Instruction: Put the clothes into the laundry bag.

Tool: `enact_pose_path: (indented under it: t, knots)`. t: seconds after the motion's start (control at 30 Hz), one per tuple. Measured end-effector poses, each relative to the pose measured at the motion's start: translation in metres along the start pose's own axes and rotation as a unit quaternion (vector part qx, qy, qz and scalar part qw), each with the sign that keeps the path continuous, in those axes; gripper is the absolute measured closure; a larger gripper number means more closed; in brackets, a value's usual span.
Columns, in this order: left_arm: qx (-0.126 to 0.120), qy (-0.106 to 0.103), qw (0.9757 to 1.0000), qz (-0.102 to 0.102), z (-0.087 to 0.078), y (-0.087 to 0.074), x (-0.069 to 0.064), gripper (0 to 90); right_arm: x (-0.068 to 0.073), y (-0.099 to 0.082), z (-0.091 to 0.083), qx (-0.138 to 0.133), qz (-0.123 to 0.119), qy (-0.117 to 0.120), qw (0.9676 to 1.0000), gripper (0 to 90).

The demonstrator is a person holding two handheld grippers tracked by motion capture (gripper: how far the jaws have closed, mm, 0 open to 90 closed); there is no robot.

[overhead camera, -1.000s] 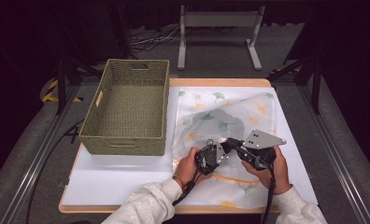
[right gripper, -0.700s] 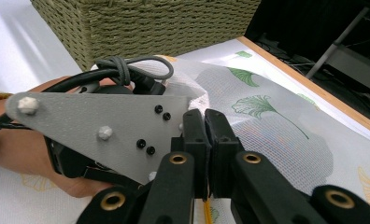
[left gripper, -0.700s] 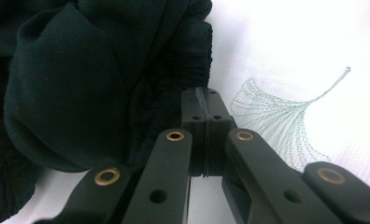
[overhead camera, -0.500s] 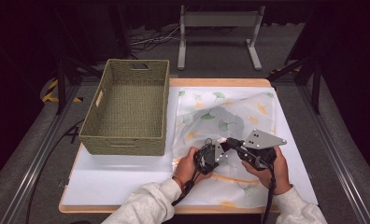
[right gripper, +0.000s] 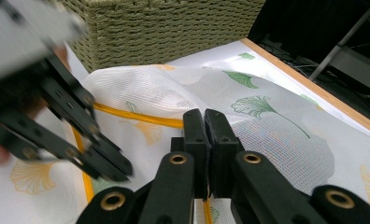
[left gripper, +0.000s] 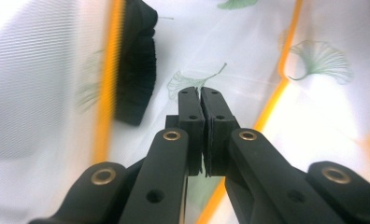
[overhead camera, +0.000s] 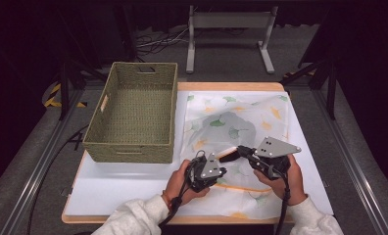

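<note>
White mesh fabric printed with green and yellow ginkgo leaves and edged with an orange zip forms the laundry bag [overhead camera: 236, 122], which is spread flat on the desk [overhead camera: 113, 188] just to the right of the woven basket [overhead camera: 133, 115]. A dark garment is seen through the mesh near the middle of the bag, farther from the person than both tongs.

The left tongs [overhead camera: 223, 172] are held over the near edge of the bag, to the right of the basket's near corner. In the left gripper view the left tongs [left gripper: 201, 100] are seen with their pads pressed together, and no fabric is visibly caught between them; a dark ribbed piece of cloth [left gripper: 136, 70] lies under the mesh just to the left of them, beside the orange zip [left gripper: 109, 74].

The right tongs [overhead camera: 242, 150] are held just beyond the left tongs, farther from the basket, over the bag. In the right gripper view the right tongs [right gripper: 204, 119] are shown closed, and a fold of the mesh with its orange zip line is raised right at their tips; whether the fabric is actually pinched cannot be told. The left tongs [right gripper: 117, 170] appear blurred in that view, close by, with the basket [right gripper: 164, 28] standing behind them.
</note>
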State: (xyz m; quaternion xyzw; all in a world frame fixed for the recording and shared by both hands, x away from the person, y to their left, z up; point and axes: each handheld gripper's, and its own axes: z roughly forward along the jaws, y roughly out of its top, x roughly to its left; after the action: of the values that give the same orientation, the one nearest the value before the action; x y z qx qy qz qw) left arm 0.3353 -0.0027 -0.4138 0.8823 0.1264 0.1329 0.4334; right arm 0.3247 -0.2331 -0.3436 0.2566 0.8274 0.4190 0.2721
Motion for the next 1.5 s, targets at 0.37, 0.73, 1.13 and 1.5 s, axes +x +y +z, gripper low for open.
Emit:
enact_pose_path:
  t: [0.37, 0.73, 1.13, 1.5]
  knots:
    - [-0.022, 0.042, 0.9985, -0.027, -0.068, -0.031, 0.023, 86.0, 0.006, 0.000, -0.006, 0.009, -0.003, 0.022, 0.9997, 88.9]
    - [-0.013, 0.068, 0.9966, -0.044, -0.096, -0.060, 0.035, 83.2, 0.011, -0.005, -0.007, 0.021, -0.004, 0.033, 0.9992, 88.8]
    - [-0.022, 0.094, 0.9933, -0.064, -0.126, -0.085, 0.040, 78.6, 0.015, -0.014, -0.004, 0.039, -0.005, 0.040, 0.9984, 88.8]
    - [-0.021, 0.118, 0.9887, -0.090, -0.144, -0.107, 0.046, 77.5, 0.016, -0.023, 0.000, 0.054, -0.004, 0.048, 0.9974, 88.7]
